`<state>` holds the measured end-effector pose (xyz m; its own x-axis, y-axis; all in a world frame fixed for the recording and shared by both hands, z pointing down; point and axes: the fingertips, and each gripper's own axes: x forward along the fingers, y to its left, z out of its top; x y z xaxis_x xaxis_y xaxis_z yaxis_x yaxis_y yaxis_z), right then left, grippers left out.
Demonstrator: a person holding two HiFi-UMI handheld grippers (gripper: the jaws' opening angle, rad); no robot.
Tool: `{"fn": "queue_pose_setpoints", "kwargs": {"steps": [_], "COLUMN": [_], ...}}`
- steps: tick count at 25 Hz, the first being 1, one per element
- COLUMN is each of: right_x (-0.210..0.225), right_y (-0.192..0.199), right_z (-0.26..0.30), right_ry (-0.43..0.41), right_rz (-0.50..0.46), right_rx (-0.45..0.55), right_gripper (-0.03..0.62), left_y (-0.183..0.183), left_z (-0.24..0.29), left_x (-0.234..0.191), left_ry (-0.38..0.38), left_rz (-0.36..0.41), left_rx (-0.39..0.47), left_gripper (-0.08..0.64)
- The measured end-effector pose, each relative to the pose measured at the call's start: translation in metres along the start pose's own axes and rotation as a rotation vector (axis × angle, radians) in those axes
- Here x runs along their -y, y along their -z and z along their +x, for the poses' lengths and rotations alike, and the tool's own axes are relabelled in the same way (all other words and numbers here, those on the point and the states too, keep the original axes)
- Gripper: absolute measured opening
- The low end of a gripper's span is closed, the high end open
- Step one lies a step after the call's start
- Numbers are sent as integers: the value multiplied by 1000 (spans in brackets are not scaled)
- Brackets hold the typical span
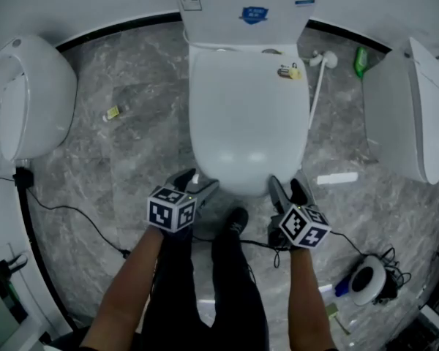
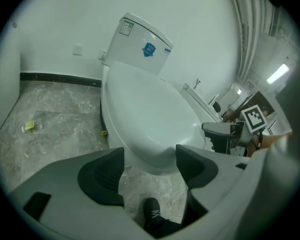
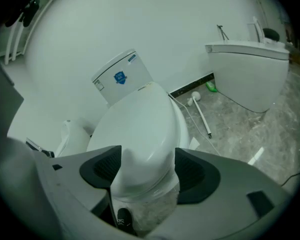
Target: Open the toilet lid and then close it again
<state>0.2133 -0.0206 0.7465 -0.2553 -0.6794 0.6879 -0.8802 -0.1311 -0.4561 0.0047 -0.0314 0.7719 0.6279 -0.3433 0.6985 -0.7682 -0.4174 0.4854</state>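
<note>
The white toilet stands in the middle of the head view with its lid lying flat and closed below the tank. My left gripper hovers at the front left of the lid's edge, open, with nothing between its pads. The left gripper view shows the lid's rounded front just beyond those open jaws. My right gripper sits at the front right edge, also open. Its own view frames the lid's front between the spread jaws, and the pads do not press on it.
A white wall fixture hangs at the left and another at the right. A white-handled brush and a green bottle lie right of the tank. A cable crosses the marble floor. My shoe is below the bowl.
</note>
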Motion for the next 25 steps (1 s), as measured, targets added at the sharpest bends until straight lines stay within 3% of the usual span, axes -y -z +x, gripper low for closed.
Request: {"fn": "queue_pose_setpoints", "kwargs": {"steps": [6, 15, 23, 25], "right_x": [4, 5, -1, -1], "right_y": [3, -5, -17, -20], "right_z": [10, 3, -10, -14], "right_ry": [-31, -55, -80, -79], "right_rz": [99, 234, 286, 316], "right_rx": [-15, -9, 3, 8], "right_gripper": [333, 331, 330, 294], "left_y": [7, 10, 0, -3], "left_z": [7, 3, -11, -15], "left_x": [10, 15, 23, 25], "left_ry": [91, 48, 54, 59], "left_rz": [57, 182, 207, 211], "left_rx": [-62, -126, -121, -113], "left_gripper": [314, 284, 265, 265]}}
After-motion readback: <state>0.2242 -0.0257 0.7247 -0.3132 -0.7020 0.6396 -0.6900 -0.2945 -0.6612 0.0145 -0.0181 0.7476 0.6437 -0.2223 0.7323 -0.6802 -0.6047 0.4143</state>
